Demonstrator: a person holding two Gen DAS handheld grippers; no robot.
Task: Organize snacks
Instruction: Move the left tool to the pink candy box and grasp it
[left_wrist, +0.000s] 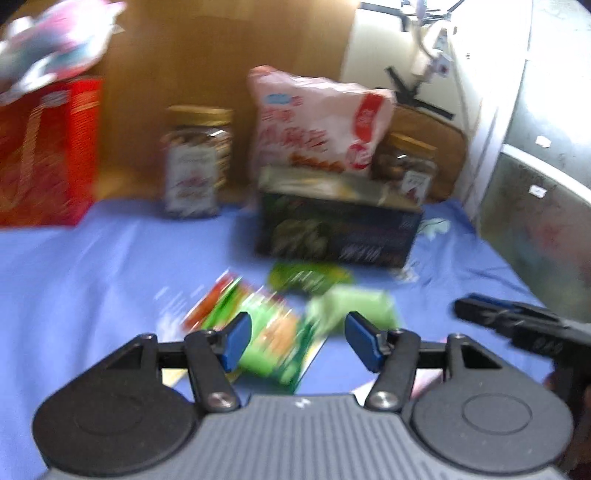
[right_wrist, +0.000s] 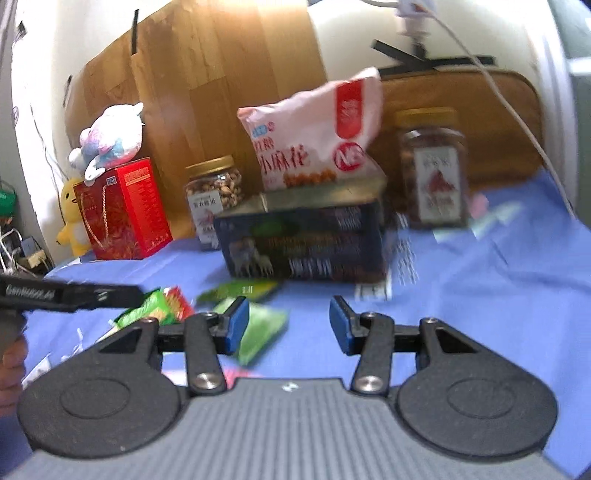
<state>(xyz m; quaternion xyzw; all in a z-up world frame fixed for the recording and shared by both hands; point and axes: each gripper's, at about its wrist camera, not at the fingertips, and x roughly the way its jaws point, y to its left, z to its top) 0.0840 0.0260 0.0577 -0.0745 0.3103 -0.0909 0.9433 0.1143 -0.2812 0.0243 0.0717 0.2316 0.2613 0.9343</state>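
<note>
I am at the approach step of organizing the snacks: both tools reach toward the loose packets on the blue cloth (right_wrist: 498, 280), and nothing is picked up yet. My left gripper (left_wrist: 298, 341) has its jaws parted and bare, hanging over the green-and-orange packet (left_wrist: 273, 339), with a pale green packet (left_wrist: 351, 306) just beside it. My right gripper (right_wrist: 289, 325) is likewise released, with a green packet (right_wrist: 262, 328) under its left pad.

The next move, as I judge it, calls for lowering one set of jaws around a single flat packet and pinching an edge, since they lie overlapped and thin.

From left to right at the back: a red gift box (right_wrist: 123, 212) with a plush toy (right_wrist: 110, 142) on top, contents hidden; a gold-lidded jar (right_wrist: 216, 197) of nuts; a dark box (right_wrist: 306, 240), closed, carrying a pink snack bag (right_wrist: 314, 136) on its lid; a second jar (right_wrist: 432, 166) with brownish contents that are too blurred to name.
</note>
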